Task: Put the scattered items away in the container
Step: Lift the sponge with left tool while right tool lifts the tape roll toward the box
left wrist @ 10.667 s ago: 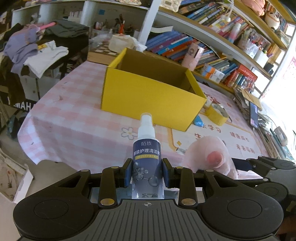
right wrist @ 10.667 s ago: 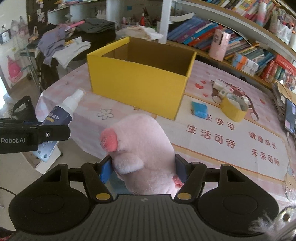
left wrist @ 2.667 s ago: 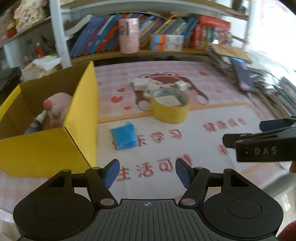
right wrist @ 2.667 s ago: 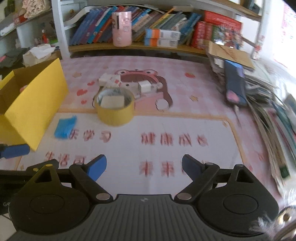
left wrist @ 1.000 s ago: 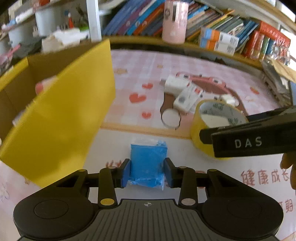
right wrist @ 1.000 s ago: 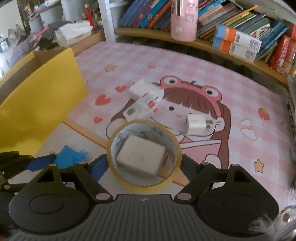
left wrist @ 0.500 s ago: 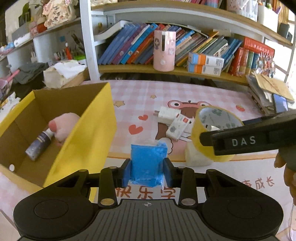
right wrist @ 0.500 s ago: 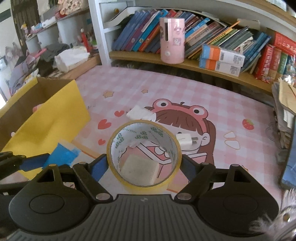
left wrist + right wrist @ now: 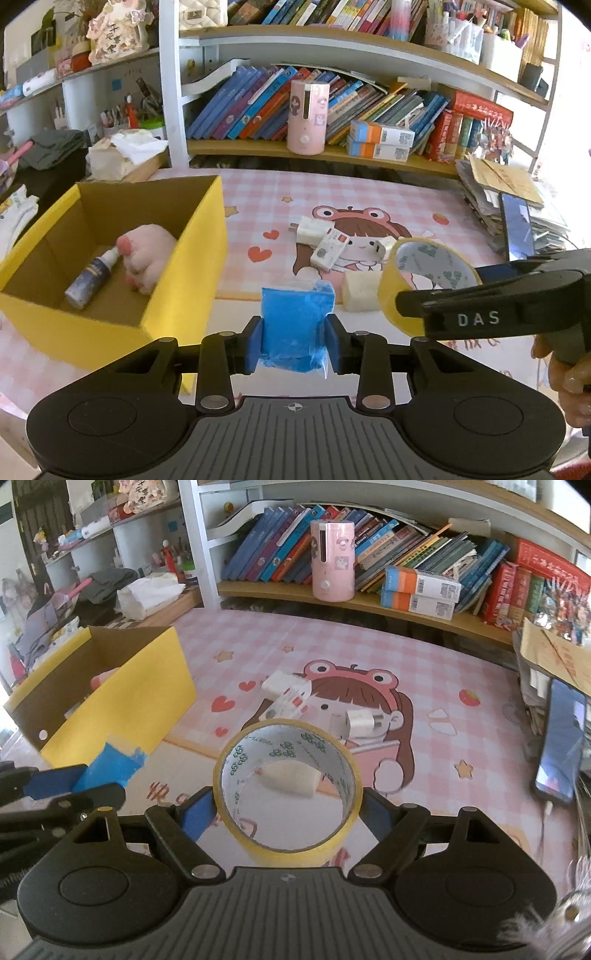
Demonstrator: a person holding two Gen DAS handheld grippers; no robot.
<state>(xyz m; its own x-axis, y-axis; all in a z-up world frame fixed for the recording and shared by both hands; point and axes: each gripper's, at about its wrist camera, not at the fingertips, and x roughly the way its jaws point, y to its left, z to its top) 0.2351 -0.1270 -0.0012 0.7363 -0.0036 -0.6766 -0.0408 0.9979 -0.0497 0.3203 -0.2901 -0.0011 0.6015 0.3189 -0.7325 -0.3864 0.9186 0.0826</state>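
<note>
Bookshelves back a pink checked tablecloth (image 9: 258,195) w/ cartoon print. Carry step, I judge: left gripper (image 9: 294,334) clamps a blue plastic-wrapped packet (image 9: 296,321), right gripper (image 9: 285,808) grips a yellow roll of tape (image 9: 286,786) across its sides, both lifted. Open yellow cardboard box (image 9: 192,266) sits to the left, already holding a pink plush toy (image 9: 151,247) & dark spray bottle (image 9: 92,273). Next: swing both over the box opening, then release. White chargers (image 9: 291,694) & a pale sponge block (image 9: 360,290) remain on the cloth.
</note>
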